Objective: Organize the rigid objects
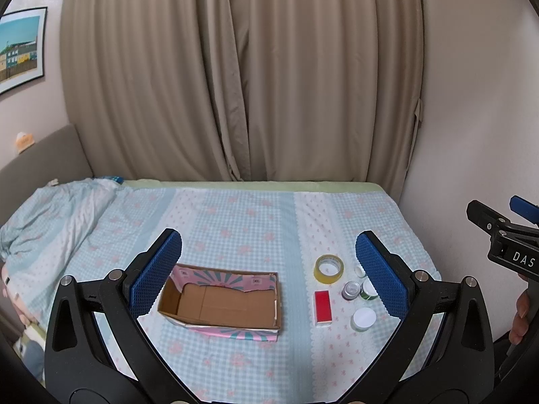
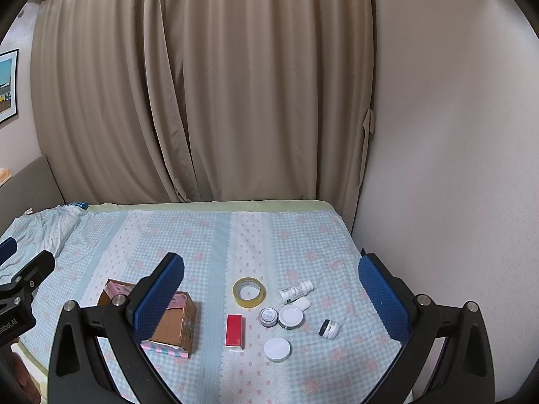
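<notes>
An open, empty cardboard box (image 1: 222, 303) with pink patterned sides sits on the bed; it also shows in the right wrist view (image 2: 175, 323). To its right lie a tape roll (image 1: 329, 268) (image 2: 249, 292), a red box (image 1: 323, 307) (image 2: 234, 331), a white-lidded jar (image 1: 363, 318) (image 2: 277, 349), a grey jar (image 2: 268, 316), a green-rimmed jar (image 2: 290, 316), a white bottle (image 2: 296, 291) and a small dark jar (image 2: 329, 328). My left gripper (image 1: 267, 269) is open and empty above the box. My right gripper (image 2: 269, 289) is open and empty above the small items.
The bed has a blue checked sheet (image 2: 202, 242). A bunched duvet (image 1: 50, 219) lies at far left. Beige curtains (image 1: 235, 67) hang behind, and a wall (image 2: 454, 168) borders the bed's right side. The right gripper also shows at the left wrist view's right edge (image 1: 505, 235).
</notes>
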Demonstrator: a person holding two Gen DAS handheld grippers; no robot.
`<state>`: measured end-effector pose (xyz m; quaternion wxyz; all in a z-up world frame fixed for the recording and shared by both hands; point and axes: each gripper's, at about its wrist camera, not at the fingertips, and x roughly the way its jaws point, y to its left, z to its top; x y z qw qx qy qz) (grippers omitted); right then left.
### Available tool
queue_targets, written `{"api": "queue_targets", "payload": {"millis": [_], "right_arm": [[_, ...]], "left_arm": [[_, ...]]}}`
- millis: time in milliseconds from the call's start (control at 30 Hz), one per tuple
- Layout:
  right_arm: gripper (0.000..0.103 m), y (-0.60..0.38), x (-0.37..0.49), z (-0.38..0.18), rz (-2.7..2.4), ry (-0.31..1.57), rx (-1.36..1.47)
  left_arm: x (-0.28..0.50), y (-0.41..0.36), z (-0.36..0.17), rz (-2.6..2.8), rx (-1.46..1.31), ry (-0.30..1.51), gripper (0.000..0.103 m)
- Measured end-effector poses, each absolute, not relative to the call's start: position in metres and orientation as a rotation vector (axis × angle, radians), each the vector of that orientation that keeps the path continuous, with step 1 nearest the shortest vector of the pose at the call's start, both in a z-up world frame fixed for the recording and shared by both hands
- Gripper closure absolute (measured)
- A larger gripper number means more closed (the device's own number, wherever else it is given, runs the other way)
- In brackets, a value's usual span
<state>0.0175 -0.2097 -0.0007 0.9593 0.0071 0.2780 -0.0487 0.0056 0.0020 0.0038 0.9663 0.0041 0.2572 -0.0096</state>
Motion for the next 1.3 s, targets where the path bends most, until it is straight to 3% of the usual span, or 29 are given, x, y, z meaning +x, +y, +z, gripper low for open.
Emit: {"api": "queue_targets", "payload": {"millis": [433, 633, 967, 1300], "right_arm": [[0.000, -0.216, 0.025, -0.004, -0.085, 0.597, 0.026], [0.000, -0.240, 0.045, -0.024, -0.097, 0.645, 0.030], [0.000, -0.309, 0.103, -0.141, -0.162, 0.799, 0.001], [0.000, -0.364, 0.150, -0.275, -0.267, 1.034, 0.136]], "left_arm": [[0.023, -0.009, -0.005, -0.018, 0.000, 0.575, 0.000], [0.062, -0.040, -0.040, -0.034, -0.018, 0.671, 0.000], [0.151, -0.115, -0.175, -0.067, -0.029, 0.926, 0.001], [0.212, -0.142, -0.323, -0.084, -0.043, 1.167, 0.001]]}}
